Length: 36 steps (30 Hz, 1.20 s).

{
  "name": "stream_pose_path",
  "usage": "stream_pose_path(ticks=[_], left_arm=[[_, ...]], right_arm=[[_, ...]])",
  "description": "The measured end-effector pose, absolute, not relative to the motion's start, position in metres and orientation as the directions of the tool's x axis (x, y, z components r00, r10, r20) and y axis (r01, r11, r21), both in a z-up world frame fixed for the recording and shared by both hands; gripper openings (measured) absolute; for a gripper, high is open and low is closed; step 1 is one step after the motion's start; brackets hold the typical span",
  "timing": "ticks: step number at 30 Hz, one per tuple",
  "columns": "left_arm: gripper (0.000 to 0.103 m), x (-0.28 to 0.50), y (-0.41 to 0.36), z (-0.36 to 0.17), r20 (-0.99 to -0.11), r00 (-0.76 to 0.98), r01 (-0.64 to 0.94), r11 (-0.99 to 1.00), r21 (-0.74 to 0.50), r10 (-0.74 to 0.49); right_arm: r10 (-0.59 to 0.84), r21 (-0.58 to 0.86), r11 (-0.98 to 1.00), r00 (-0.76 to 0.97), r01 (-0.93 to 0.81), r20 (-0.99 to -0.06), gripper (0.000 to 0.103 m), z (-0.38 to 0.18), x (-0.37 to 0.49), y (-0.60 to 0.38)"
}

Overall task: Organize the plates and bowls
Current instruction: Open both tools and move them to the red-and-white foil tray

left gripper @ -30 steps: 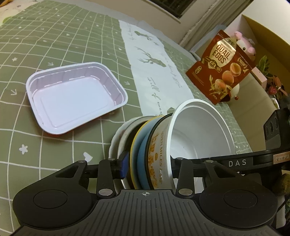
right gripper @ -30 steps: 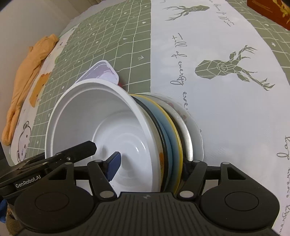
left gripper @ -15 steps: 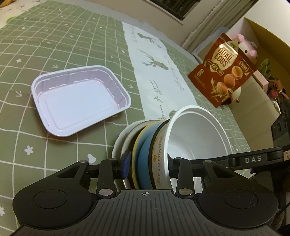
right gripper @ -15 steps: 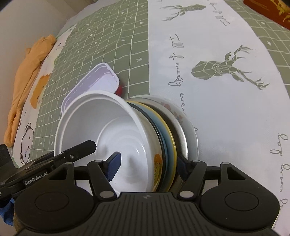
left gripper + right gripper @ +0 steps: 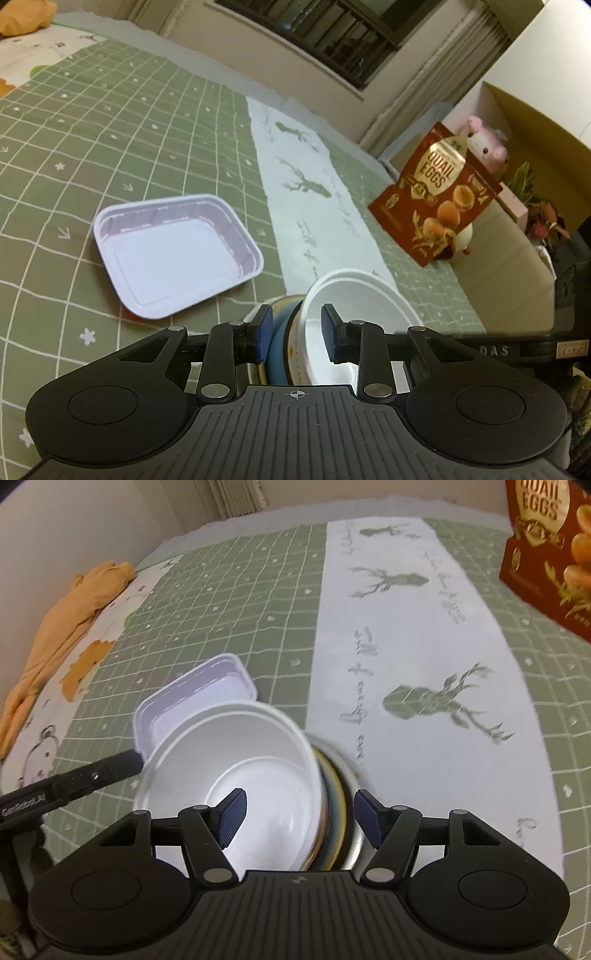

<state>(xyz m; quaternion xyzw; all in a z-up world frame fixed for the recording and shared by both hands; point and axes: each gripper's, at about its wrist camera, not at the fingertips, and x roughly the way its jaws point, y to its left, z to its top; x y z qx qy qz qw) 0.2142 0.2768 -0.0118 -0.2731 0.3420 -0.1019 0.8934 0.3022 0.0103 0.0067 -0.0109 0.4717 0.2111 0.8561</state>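
My right gripper (image 5: pixel 301 821) has its jaws clenched on the white bowl (image 5: pixel 258 760) and the plates (image 5: pixel 338 805) behind it, all standing on edge, right in front of me near the cover's close edge. My left gripper (image 5: pixel 297 332) comes from the other side. Its jaws have just been closing, with a blue plate and the bowl's wall between them. I cannot tell if they squeeze yet. The plates' bottoms are hidden. The pink tray (image 5: pixel 173 254) lies apart on the green checked cover (image 5: pixel 110 122)
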Motion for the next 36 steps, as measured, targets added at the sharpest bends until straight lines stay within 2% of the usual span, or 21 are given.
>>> stream_pose_path(ticks=[4,11,15,18,24,28,30,33,36], left_arm=[[0.032,0.220,0.269,-0.019,-0.592,0.724,-0.016,0.849,-0.529,-0.355],[0.034,0.222,0.254,-0.020,-0.596,0.727,0.005,0.870,-0.493,-0.342],[0.035,0.225,0.250,-0.020,-0.577,0.723,0.036,0.855,-0.517,-0.379],[0.039,0.230,0.245,-0.020,-0.571,0.716,0.058,0.849,-0.526,-0.402],[0.035,0.235,0.253,-0.025,-0.558,0.701,0.063,0.818,-0.571,-0.443],[0.035,0.229,0.278,-0.026,-0.517,0.712,0.066,0.778,-0.625,-0.476],[0.035,0.222,0.301,-0.023,-0.491,0.755,0.030,0.772,-0.635,-0.434],[0.035,0.212,0.336,-0.019,-0.471,0.824,-0.066,0.773,-0.631,-0.314],[0.035,0.208,0.369,-0.023,-0.471,0.869,-0.197,0.765,-0.613,-0.154]], right_arm=[[0.210,0.013,0.940,0.548,-0.341,-0.810,0.065,-0.002,0.306,0.013],[0.209,0.017,0.940,0.534,-0.342,-0.819,0.071,-0.013,0.316,0.005],[0.182,-0.017,0.941,0.546,-0.339,-0.818,0.074,-0.016,0.319,0.006],[0.156,-0.031,0.949,0.554,-0.313,-0.818,0.075,-0.019,0.321,0.006],[0.109,-0.080,0.946,0.540,-0.314,-0.834,0.075,-0.020,0.312,0.013],[0.105,-0.120,0.932,0.573,-0.341,-0.813,0.075,-0.002,0.299,0.023],[0.107,-0.169,0.915,0.626,-0.366,-0.773,0.076,0.018,0.288,0.034],[0.128,-0.224,0.891,0.693,-0.395,-0.710,0.085,0.044,0.277,0.057],[0.190,-0.175,0.887,0.681,-0.428,-0.707,0.087,0.059,0.278,0.084]])
